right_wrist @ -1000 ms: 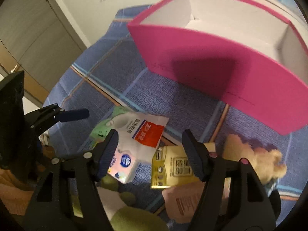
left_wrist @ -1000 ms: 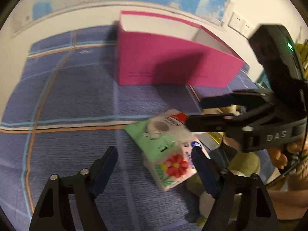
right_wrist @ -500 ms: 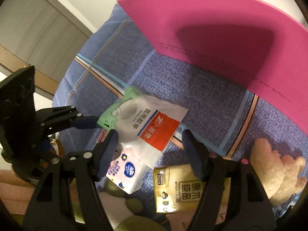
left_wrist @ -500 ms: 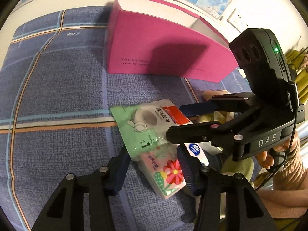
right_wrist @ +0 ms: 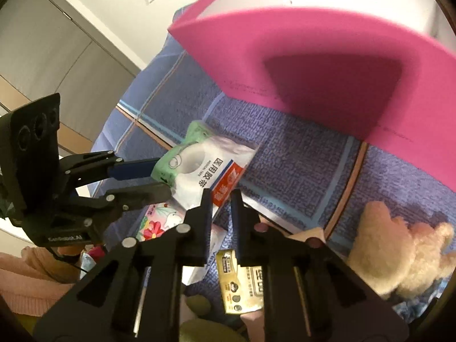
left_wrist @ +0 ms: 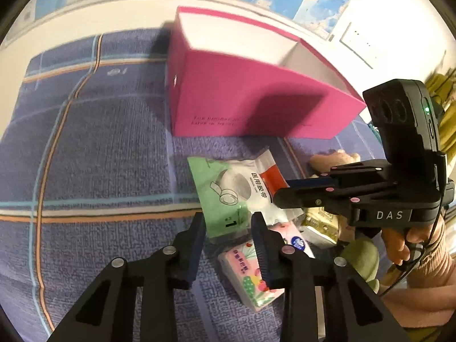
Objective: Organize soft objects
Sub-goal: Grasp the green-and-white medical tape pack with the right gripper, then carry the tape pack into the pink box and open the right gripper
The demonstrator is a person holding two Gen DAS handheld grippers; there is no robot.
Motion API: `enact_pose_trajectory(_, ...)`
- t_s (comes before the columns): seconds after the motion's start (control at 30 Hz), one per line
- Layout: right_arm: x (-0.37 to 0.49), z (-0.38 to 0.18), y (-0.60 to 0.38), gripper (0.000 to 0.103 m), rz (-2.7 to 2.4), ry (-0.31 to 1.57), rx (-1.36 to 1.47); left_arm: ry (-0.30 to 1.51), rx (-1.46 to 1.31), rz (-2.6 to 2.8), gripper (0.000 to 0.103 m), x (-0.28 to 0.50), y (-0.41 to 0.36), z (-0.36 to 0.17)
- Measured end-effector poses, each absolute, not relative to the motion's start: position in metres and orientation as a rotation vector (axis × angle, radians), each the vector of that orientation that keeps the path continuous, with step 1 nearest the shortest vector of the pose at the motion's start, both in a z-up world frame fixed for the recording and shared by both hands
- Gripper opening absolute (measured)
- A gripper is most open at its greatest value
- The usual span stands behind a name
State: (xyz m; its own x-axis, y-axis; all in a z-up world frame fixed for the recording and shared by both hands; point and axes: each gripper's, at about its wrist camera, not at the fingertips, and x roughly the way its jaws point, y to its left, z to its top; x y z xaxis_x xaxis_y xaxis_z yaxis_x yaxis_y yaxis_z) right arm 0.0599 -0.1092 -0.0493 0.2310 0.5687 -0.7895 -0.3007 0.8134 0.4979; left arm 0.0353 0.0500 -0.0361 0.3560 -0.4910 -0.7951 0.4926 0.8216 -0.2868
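A soft plastic pack of medical tape (left_wrist: 239, 188), green at one end and red at the other, is held between both grippers above the purple mat. My left gripper (left_wrist: 228, 225) is shut on its green end. My right gripper (right_wrist: 221, 199) is shut on its red end (right_wrist: 225, 185). The open pink box (left_wrist: 256, 97) stands just behind; it fills the top of the right wrist view (right_wrist: 327, 51). A floral tissue pack (left_wrist: 250, 276) lies under the held pack.
A gold pack (right_wrist: 242, 282) and a beige plush toy (right_wrist: 399, 250) lie on the mat (left_wrist: 85, 156) to the right. A green plush toy (left_wrist: 362, 256) sits near the front. A wall with a map rises behind the box.
Both grippers have closed from wide open onto the ends of the tape pack. The pack has come up off the tissue pack.
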Motion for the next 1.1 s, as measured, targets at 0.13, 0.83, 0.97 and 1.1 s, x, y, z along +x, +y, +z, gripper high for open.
enact_pose_trajectory(0.13,0.05,-0.035,-0.112,0.013,0.588,1.136,0.23,0.996,0.027,-0.634,0.033,0.038,0.046,-0.027)
enact_pose_trajectory(0.83,0.049,0.083,-0.152,0.013,0.484,0.826,0.146,0.798,0.09,-0.662,0.033,0.072,0.004,0.063)
enact_pose_trajectory(0.97,0.057,0.078,-0.151,0.013,0.485,0.829,0.162,0.814,0.103,-0.663,0.033,0.077,-0.002,0.059)
enact_pose_trajectory(1.1,0.06,0.072,-0.156,0.013,0.505,0.85,0.187,0.828,0.109,-0.67,0.033,0.071,-0.002,0.055)
